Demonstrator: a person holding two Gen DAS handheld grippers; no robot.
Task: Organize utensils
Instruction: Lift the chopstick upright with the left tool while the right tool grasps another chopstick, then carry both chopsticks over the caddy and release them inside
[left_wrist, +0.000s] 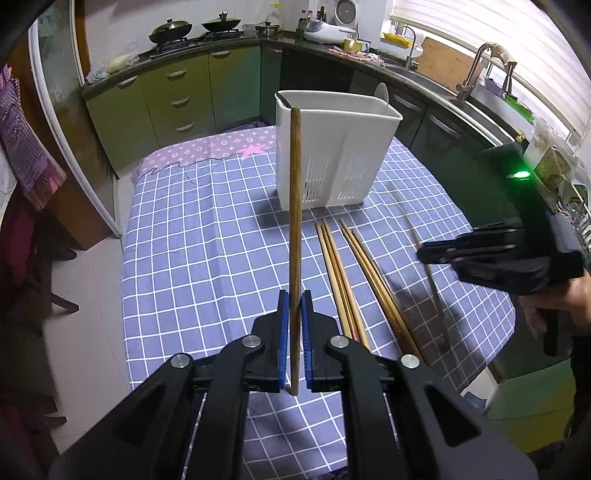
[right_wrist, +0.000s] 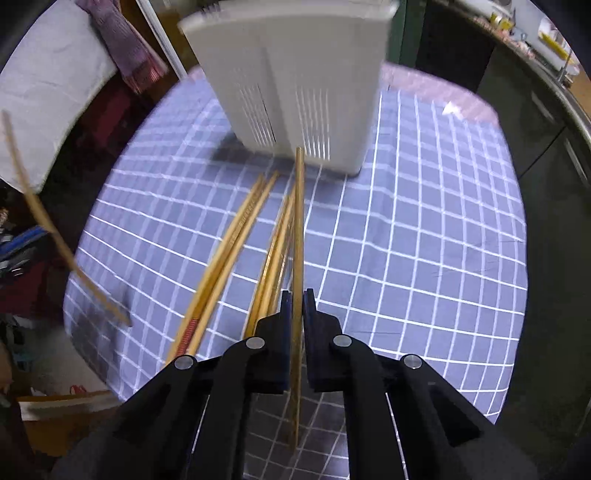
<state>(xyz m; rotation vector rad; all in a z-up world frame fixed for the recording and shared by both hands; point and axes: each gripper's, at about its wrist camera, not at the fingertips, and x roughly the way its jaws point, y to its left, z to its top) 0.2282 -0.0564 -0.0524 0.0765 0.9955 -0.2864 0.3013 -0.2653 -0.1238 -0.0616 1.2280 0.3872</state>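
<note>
No text, label, brand or number can be read in either view; the pink cloth (left_wrist: 221, 146) carries only a repeating monogram-like pattern, too small to decipher.

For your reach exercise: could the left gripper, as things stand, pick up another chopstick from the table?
Probably not: the left gripper is already shut on a dark chopstick, so nothing more fits, though the loose chopsticks lie unobstructed.

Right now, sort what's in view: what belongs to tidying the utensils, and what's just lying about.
Job:
- dark chopstick in left gripper
- pale chopstick in right gripper
- loose chopsticks on the cloth
- white holder

Lying about:
- woks
- rice cooker
- tap
- checked cloth
</note>
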